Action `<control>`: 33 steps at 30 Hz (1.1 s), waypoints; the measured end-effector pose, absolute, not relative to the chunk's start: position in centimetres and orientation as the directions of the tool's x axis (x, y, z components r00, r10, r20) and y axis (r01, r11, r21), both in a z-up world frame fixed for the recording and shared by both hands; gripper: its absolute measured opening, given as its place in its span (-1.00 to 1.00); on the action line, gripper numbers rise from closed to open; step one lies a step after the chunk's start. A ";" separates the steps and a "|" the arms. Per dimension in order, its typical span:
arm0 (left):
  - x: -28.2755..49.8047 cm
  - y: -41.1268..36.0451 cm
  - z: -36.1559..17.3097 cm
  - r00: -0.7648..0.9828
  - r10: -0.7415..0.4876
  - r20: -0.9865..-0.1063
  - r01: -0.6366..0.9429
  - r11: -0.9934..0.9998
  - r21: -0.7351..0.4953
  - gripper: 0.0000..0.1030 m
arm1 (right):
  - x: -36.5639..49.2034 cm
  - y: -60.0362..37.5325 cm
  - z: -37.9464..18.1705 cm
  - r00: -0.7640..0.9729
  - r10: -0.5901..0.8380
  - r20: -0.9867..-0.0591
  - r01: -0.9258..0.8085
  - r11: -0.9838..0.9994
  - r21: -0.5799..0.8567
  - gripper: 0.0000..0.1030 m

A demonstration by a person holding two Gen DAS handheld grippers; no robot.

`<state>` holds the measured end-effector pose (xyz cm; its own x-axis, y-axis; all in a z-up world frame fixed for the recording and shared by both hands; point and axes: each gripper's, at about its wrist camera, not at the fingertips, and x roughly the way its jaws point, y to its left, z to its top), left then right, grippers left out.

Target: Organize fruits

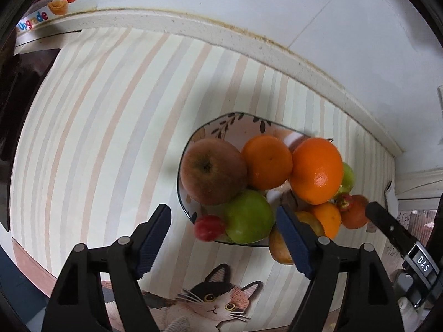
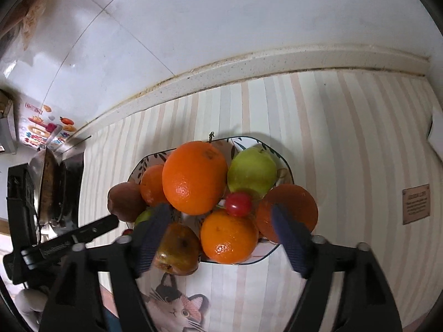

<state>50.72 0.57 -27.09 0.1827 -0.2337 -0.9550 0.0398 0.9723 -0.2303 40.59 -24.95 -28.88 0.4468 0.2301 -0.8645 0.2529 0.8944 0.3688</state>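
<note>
1. I see a shallow ceramic plate with a dark rim and painted leaf sprigs (image 1: 221, 127) sitting on a striped pastel tablecloth (image 1: 110, 110) printed with a calico cat, near the white speckled ledge (image 1: 193, 25) at the wall.
2. The plate is heaped with fruit: a dull reddish-brown apple (image 1: 211, 171) at one edge, a smooth green apple (image 1: 247, 215) touching it, a small glossy red fruit (image 1: 209, 227) on the rim, and a large glossy dimpled orange (image 1: 317, 170) riding highest.
3. From my right camera the same pile shows a pale green apple (image 2: 252, 173) at the far rim, a small orange (image 2: 228, 235) at the near rim, and a bruised yellow-brown apple (image 2: 177, 250) at the plate's edge (whether it rests on the plate or the cloth I cannot tell).
4. My left gripper (image 1: 223, 238) is spread wide and holds nothing, ribbed blue pads (image 1: 153, 238) either side of the green apple.
5. My right gripper (image 2: 218, 238) is likewise spread and empty, its fingers flanking the small orange.
</note>
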 end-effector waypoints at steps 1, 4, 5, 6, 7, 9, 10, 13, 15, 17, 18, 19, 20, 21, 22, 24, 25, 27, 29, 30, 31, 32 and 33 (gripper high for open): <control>50.6 0.7 -26.9 0.187 -0.228 -0.956 0.037 0.974 -0.225 0.54 | 40.5 -24.8 -28.7 0.445 0.223 -0.867 0.253 0.898 0.361 0.60; 49.9 1.1 -26.4 0.197 -0.222 -0.955 0.039 0.975 -0.218 0.68 | 40.1 -24.3 -27.9 0.446 0.194 -0.874 0.241 0.914 0.326 0.81; 49.7 1.1 -26.3 0.203 -0.212 -0.956 0.039 0.977 -0.209 0.68 | 39.8 -24.0 -27.5 0.449 0.178 -0.875 0.233 0.923 0.307 0.81; 49.2 1.2 -26.1 0.212 -0.202 -0.956 0.040 0.979 -0.198 0.68 | 39.6 -23.7 -27.2 0.452 0.168 -0.876 0.226 0.929 0.295 0.81; 48.8 1.3 -25.9 0.220 -0.196 -0.956 0.041 0.981 -0.192 0.68 | 39.3 -23.4 -26.9 0.454 0.156 -0.877 0.216 0.936 0.279 0.81; 47.6 1.4 -25.2 0.250 -0.177 -0.952 0.043 0.984 -0.172 0.68 | 38.4 -22.5 -26.3 0.455 0.113 -0.884 0.199 0.954 0.224 0.81; 47.0 1.4 -24.9 0.265 -0.167 -0.950 0.047 0.986 -0.160 0.68 | 37.9 -22.1 -26.1 0.460 0.098 -0.883 0.188 0.961 0.205 0.81; 44.6 1.0 -23.8 0.321 -0.117 -0.940 0.062 0.993 -0.103 0.68 | 35.7 -21.0 -25.3 0.474 0.056 -0.879 0.168 0.974 0.153 0.81; 42.7 0.6 -23.0 0.350 -0.102 -0.931 0.072 0.994 -0.082 0.68 | 34.2 -20.4 -24.9 0.483 0.033 -0.875 0.156 0.980 0.123 0.83; 40.8 0.2 -22.1 0.379 -0.091 -0.921 0.074 0.995 -0.068 0.68 | 32.7 -20.1 -24.5 0.490 0.021 -0.871 0.150 0.983 0.108 0.89; 40.1 0.0 -21.7 0.391 -0.087 -0.916 0.073 0.995 -0.063 0.68 | 31.7 -20.1 -24.2 0.497 0.015 -0.868 0.147 0.984 0.102 0.89; 39.4 -0.1 -21.3 0.402 -0.083 -0.912 0.073 0.996 -0.059 0.68 | 31.2 -20.2 -24.1 0.499 0.014 -0.866 0.147 0.984 0.100 0.89; 38.5 -0.3 -20.8 0.416 -0.079 -0.906 0.070 0.996 -0.054 0.68 | 30.3 -20.3 -23.8 0.505 0.011 -0.863 0.146 0.984 0.099 0.89; 37.7 -0.5 -20.4 0.429 -0.077 -0.900 0.069 0.996 -0.052 0.68 | 29.3 -20.4 -23.4 0.515 0.007 -0.857 0.143 0.985 0.094 0.89; 37.0 -0.6 -19.9 0.439 -0.076 -0.895 0.070 0.996 -0.050 0.68 | 28.6 -20.4 -23.1 0.522 0.002 -0.853 0.139 0.986 0.088 0.89; 35.3 -1.1 -18.8 0.464 -0.070 -0.883 0.066 0.997 -0.045 0.68 | 26.8 -20.6 -22.1 0.544 -0.005 -0.839 0.133 0.988 0.080 0.89; 34.6 -1.2 -18.3 0.474 -0.072 -0.878 0.066 0.997 -0.046 0.68 | 26.0 -20.7 -21.6 0.554 -0.005 -0.833 0.128 0.989 0.079 0.90; 32.9 -1.5 -17.3 0.494 -0.071 -0.866 0.063 0.997 -0.046 0.68 | 24.1 -21.0 -20.2 0.580 -0.001 -0.814 0.114 0.990 0.080 0.89; 31.2 -1.9 -16.2 0.520 -0.067 -0.851 0.058 0.997 -0.043 0.68 | 22.4 -21.1 -19.0 0.603 -0.003 -0.798 0.100 0.992 0.072 0.90; 30.4 -2.0 -15.7 0.532 -0.064 -0.844 0.057 0.998 -0.040 0.68 | 21.4 -21.1 -18.3 0.616 -0.002 -0.787 0.092 0.993 0.070 0.90; 29.5 -2.2 -15.1 0.546 -0.062 -0.835 0.057 0.998 -0.038 0.68 | 20.7 -21.1 -17.7 0.628 0.000 -0.779 0.087 0.994 0.070 0.90; 28.7 -2.4 -14.6 0.558 -0.060 -0.828 0.055 0.998 -0.035 0.68 | 19.8 -21.1 -17.0 0.639 -0.001 -0.769 0.081 0.995 0.065 0.90; 27.9 -2.5 -14.2 0.567 -0.059 -0.822 0.055 0.998 -0.033 0.68 | 18.7 -21.1 -16.4 0.650 -0.003 -0.760 0.074 0.996 0.059 0.90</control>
